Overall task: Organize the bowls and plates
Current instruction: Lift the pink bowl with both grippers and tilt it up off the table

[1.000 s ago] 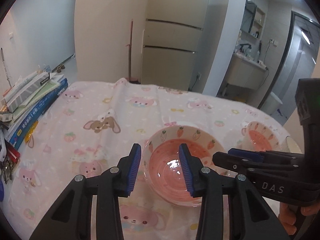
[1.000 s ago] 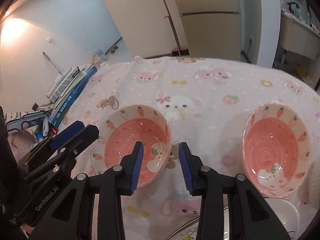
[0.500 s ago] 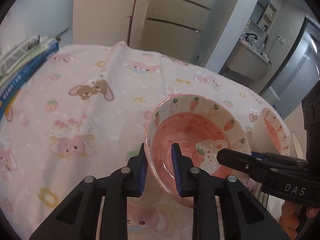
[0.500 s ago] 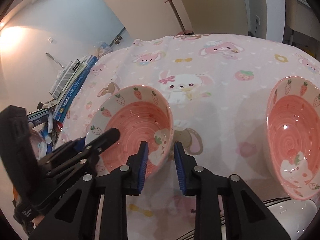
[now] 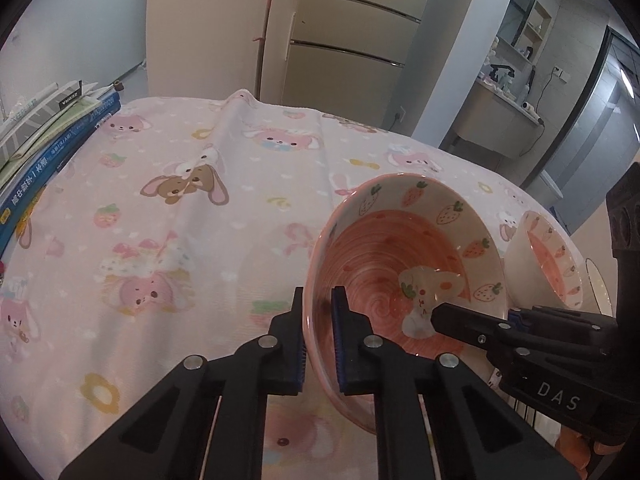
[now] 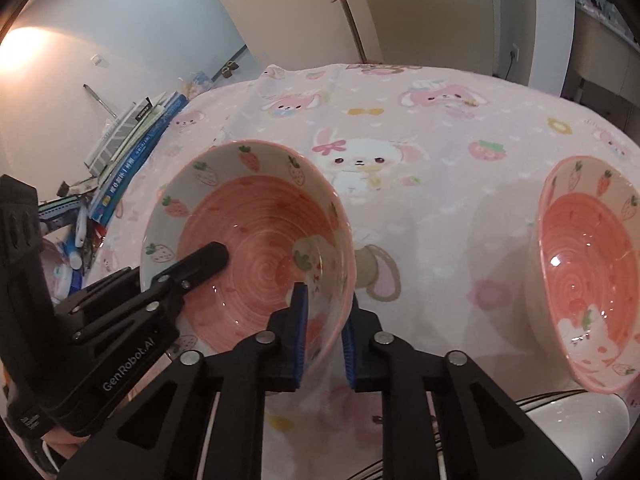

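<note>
Bowl, pink glazed ceramic, round, with strawberry-and-carrot rim band and rabbit motif: stands on the surface under a pink cartoon-rabbit tablecloth, tipped toward the cameras.

Grip: left tongs and right tongs each straddle the rim at opposite sides, one blue ribbed pad inside the wall and one outside. Both are closing, and the pads look pressed onto the wall.

Second bowl, same pattern: near the first on the cloth, apart from it, ungripped.

White glossy ceramic plate, dark-lined rim: partly in view at the near edge, below the second bowl.

Stack of books, blue and white spines: at the far left edge of the surface.

Progress, judged: early. Nothing is stacked; the bowls sit separately. Lifting this bowl and nesting it with its pair appears to remain, then the plate.

Materials: hard, smooth, reflective glaze with spiral brushwork inside; cloth soft, creased.
</note>
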`<act>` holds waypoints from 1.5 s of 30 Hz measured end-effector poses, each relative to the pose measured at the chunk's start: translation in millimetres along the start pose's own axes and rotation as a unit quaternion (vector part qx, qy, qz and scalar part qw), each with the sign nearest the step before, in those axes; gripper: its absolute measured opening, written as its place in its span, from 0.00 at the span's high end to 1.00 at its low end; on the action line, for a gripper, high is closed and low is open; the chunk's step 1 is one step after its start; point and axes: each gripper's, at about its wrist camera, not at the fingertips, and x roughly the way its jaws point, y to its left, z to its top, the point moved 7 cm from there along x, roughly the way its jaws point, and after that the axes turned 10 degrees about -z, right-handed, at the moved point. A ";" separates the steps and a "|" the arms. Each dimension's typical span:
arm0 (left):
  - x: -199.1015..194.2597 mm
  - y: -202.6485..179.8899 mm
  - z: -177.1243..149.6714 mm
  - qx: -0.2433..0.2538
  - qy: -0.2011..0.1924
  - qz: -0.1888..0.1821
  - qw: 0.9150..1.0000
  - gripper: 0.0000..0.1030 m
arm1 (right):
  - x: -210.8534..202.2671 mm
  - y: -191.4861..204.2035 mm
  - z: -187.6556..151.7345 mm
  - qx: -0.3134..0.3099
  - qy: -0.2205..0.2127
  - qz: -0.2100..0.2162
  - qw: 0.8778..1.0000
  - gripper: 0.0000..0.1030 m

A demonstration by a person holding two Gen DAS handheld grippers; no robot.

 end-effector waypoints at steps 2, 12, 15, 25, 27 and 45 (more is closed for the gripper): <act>-4.6 -1.1 1.4 -0.003 -0.006 -0.006 1.000 0.90 | -3.0 -0.2 1.3 -0.002 -0.006 -0.001 1.000 0.88; -50.2 -27.3 15.7 0.012 -0.065 -0.025 0.997 0.90 | -56.6 -4.3 12.6 0.001 -0.064 0.009 0.998 0.90; -61.8 -35.3 22.6 0.020 -0.085 -0.016 0.996 0.90 | -73.3 -3.3 15.1 -0.004 -0.085 0.003 0.996 0.91; -107.5 -103.7 52.6 0.062 -0.108 -0.036 0.992 0.90 | -144.1 -25.2 33.5 0.016 -0.158 0.021 0.987 0.94; -113.8 -125.4 60.7 0.067 -0.116 -0.043 0.990 0.90 | -165.5 -36.8 35.1 0.021 -0.177 0.025 0.984 0.94; -48.5 -230.1 73.1 0.090 -0.099 -0.092 0.987 0.90 | -190.2 -146.6 34.9 0.078 -0.206 -0.041 0.975 0.94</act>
